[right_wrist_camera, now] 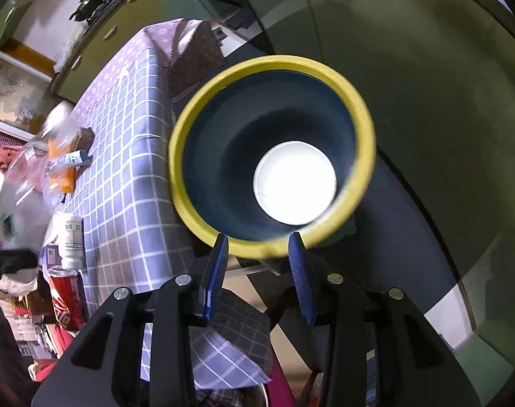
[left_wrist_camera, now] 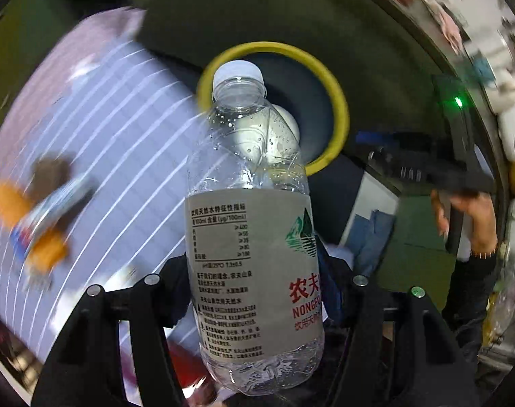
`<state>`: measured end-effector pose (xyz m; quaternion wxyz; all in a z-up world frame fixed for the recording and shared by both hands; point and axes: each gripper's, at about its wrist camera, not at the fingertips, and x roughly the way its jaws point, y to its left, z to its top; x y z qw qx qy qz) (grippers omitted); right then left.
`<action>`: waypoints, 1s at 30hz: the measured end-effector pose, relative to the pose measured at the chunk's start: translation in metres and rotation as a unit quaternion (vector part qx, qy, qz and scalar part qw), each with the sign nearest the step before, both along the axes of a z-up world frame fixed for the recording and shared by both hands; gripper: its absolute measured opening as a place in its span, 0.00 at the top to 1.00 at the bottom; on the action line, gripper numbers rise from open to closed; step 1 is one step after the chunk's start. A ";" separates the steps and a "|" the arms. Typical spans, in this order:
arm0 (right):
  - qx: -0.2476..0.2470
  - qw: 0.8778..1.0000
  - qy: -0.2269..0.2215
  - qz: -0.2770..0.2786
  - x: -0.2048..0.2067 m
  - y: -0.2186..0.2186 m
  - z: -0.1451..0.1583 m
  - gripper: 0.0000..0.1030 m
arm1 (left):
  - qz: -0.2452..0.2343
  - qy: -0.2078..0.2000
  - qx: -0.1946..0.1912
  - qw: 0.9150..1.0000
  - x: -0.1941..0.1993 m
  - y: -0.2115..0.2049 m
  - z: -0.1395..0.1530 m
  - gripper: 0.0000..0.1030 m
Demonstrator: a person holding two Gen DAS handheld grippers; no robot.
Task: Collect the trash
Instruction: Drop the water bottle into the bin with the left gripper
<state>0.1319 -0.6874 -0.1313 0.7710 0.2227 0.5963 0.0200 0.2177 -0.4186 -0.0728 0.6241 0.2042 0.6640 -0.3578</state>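
My left gripper (left_wrist_camera: 254,291) is shut on a clear plastic water bottle (left_wrist_camera: 250,237) with a white cap and a grey Nongfu label. It holds the bottle in the air, cap pointing toward a dark bin with a yellow rim (left_wrist_camera: 339,108). A white round thing lies at the bin's bottom (right_wrist_camera: 294,183). My right gripper (right_wrist_camera: 259,271) is open and empty, its blue fingertips (right_wrist_camera: 220,264) just short of the bin's yellow rim (right_wrist_camera: 362,129). The right hand and its gripper show at the right of the left wrist view (left_wrist_camera: 461,183).
A table with a purple checked cloth (right_wrist_camera: 121,156) stands left of the bin. On it lie a red cola can (right_wrist_camera: 65,298), a white pill bottle (right_wrist_camera: 71,240), orange packets (right_wrist_camera: 62,169) and a clear plastic bag (right_wrist_camera: 20,190). Cabinets stand behind.
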 end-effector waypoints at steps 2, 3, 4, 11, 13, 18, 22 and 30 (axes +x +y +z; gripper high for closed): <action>0.002 1.000 0.003 -0.006 -0.008 -0.008 -0.001 0.64 | -0.014 0.003 0.000 1.000 0.005 -0.038 -0.017 0.42; 0.002 1.000 0.004 -0.011 -0.014 -0.014 -0.001 0.64 | -0.018 0.004 0.002 1.000 0.008 -0.052 -0.025 0.42; 0.002 1.000 0.005 -0.014 -0.017 -0.018 -0.001 0.64 | -0.018 0.004 0.005 1.000 0.011 -0.062 -0.031 0.43; 0.002 0.999 0.010 -0.037 -0.038 -0.040 0.000 0.64 | -0.009 0.019 0.022 1.000 0.034 -0.109 -0.078 0.44; 0.002 0.999 0.010 -0.038 -0.040 -0.041 0.000 0.64 | -0.008 0.012 0.024 1.000 0.038 -0.111 -0.082 0.44; -0.001 0.999 0.004 -0.034 -0.038 -0.036 0.007 0.64 | -0.001 -0.006 0.003 1.000 0.040 -0.101 -0.067 0.33; -0.002 1.000 -0.009 -0.029 -0.036 -0.025 0.017 0.64 | -0.007 -0.016 -0.013 1.000 0.035 -0.089 -0.047 0.33; 0.014 0.999 -0.033 0.038 -0.022 0.035 0.039 0.64 | 0.015 -0.059 -0.074 0.995 0.018 0.010 0.030 0.27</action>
